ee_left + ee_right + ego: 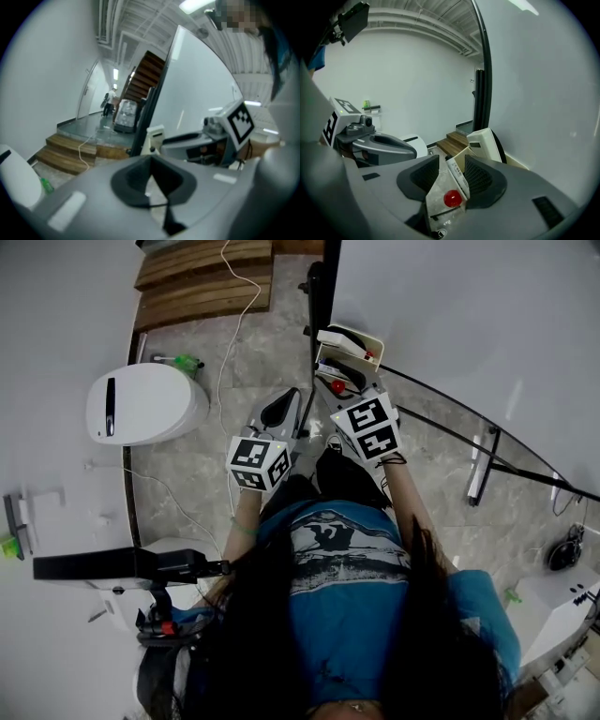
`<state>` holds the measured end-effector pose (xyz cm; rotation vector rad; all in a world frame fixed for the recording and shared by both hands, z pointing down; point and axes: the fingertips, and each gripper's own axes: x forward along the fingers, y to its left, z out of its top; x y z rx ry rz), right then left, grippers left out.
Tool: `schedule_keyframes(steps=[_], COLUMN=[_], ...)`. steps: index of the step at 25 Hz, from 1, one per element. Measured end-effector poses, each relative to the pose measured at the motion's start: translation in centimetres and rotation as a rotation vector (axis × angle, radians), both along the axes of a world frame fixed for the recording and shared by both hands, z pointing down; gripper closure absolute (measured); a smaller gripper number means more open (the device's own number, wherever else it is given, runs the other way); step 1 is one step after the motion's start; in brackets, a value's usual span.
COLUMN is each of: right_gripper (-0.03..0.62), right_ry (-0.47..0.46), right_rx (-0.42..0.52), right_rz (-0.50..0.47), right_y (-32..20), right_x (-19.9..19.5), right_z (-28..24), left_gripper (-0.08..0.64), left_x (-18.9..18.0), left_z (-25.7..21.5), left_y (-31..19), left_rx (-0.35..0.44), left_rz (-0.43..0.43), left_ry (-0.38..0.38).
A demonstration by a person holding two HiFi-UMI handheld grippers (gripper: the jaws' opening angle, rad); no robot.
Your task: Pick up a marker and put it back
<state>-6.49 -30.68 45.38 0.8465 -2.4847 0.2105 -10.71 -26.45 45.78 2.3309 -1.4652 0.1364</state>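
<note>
A white-barrelled marker (pixel 455 180) with a printed label and a round red cap (pixel 452 198) lies lengthwise in the beige tray (pixel 377 341) at the whiteboard's lower edge. The cap sits at the tray's near end. The barrel lies between the spread jaws of the right gripper (pixel 452 160), close along one pad.

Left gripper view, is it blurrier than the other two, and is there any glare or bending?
Left gripper view: yes, soft all over, its fingers smeared, ceiling lamp blown out. Right gripper view: crisper, the marker clear, the board's black frame bowed by the lens, corners dark. Head view: sharpest, evenly lit.
</note>
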Motion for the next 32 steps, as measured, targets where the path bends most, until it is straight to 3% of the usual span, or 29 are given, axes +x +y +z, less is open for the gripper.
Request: schedule_keyframes(steps=[7,20,22,27,32], right_gripper=[0.442,0.446,0.485,0.492,0.495], right_ry=[0.172,0.362,0.373,0.336,0.301], right_rx=[0.0,-0.04,-0.027,-0.047,-0.005], right_rz=[-0.074,-0.122,-0.141,-0.146,-0.108], right_y=[-0.7,-0.2,-0.5,-0.5,-0.4], right_x=[-0.8,-1.9,-1.7,-1.5,-0.8], right_z=[1.4,3.5,3.6,3.2,2.8], left_gripper=[0.558,0.557,0.557,0.558,0.557], left_x=[0.2,-0.7,-0.8,-1.4,-1.2], left_z=[0.1,0.3,0.4,0.7,0.7], left_y=[-0.9,-0.5,-0.6,-0.4,-0.4], left_rx=[-0.011,-0.007,-0.008,-0.013,-0.009], left_rz=[-0.03,-0.039,-0.041,-0.048,-0.038], left_ry=[-0.01,-0.01,-0.012,-0.015,-0.018])
